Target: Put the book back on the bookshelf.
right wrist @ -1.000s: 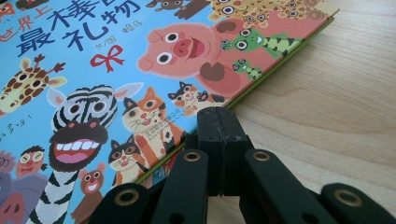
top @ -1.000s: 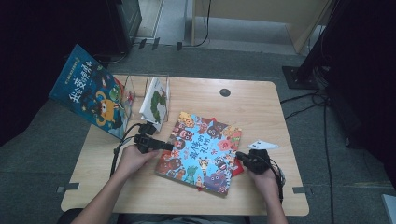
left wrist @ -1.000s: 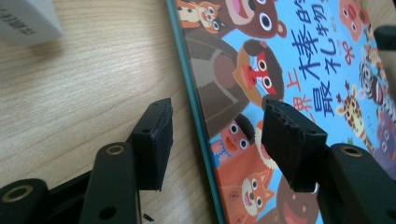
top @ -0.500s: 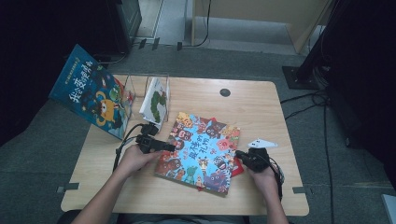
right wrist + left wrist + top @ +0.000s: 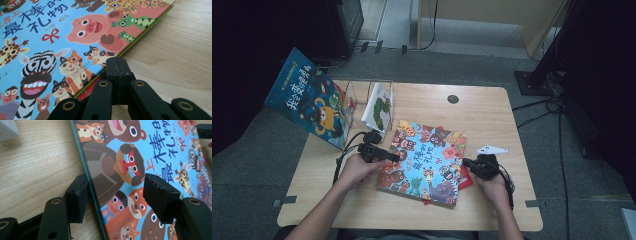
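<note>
High view: two flat books [image 5: 427,160], left tool [image 5: 392,156] just opening astride one's edge, right tool [image 5: 468,163] shut, empty.

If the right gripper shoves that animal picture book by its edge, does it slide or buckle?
The animal picture book looks like a stiff hardcover lying flat, so it would probably slide rather than buckle. Its glossy cover may slip. It overlaps a red book, so that could shift too.

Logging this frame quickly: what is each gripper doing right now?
Left gripper: open, jaws just been opening, astride the book edge, pads off it.
Right gripper: shut, empty, tips at the book's edge.
</note>
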